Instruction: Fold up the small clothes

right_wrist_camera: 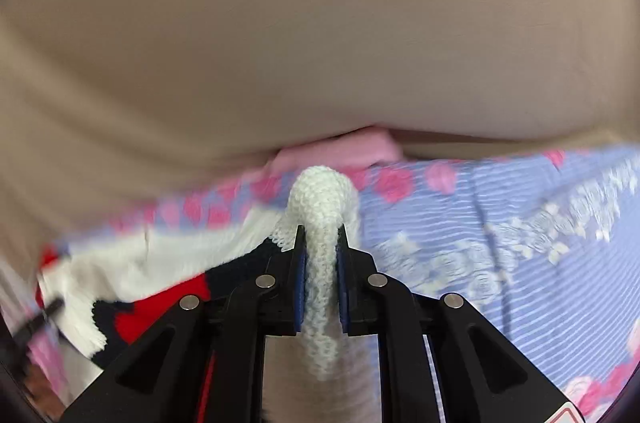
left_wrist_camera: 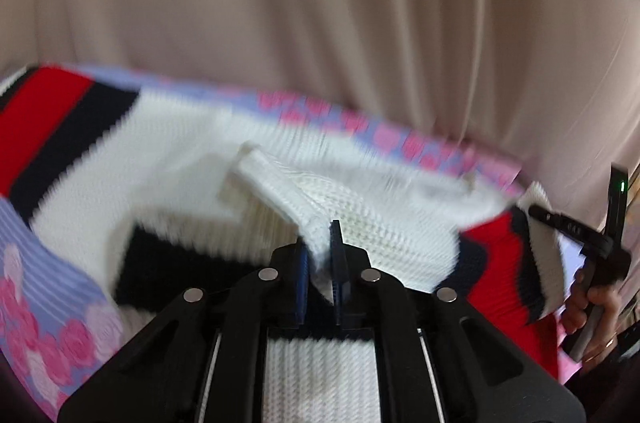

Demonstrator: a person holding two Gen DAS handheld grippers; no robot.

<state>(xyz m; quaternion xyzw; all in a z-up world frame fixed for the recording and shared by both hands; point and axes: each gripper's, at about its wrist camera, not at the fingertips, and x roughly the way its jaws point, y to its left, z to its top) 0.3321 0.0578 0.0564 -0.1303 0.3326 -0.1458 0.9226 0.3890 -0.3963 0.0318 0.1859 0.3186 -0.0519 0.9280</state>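
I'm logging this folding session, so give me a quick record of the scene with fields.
garment: white knit sweater with red and navy stripes
surface: lilac bedsheet with pink roses
left tongs: shut on a white edge of the sweater
right tongs: shut on a bunched white knit part
backdrop: beige curtain
sharpness: both views motion-blurred

The left gripper [left_wrist_camera: 320,243] pinches a fold of the white knitted sweater with red and navy stripes [left_wrist_camera: 360,219]; at three o'clock, the right gripper [left_wrist_camera: 538,213] grips its hem over the lilac bedsheet with pink roses [left_wrist_camera: 48,323].
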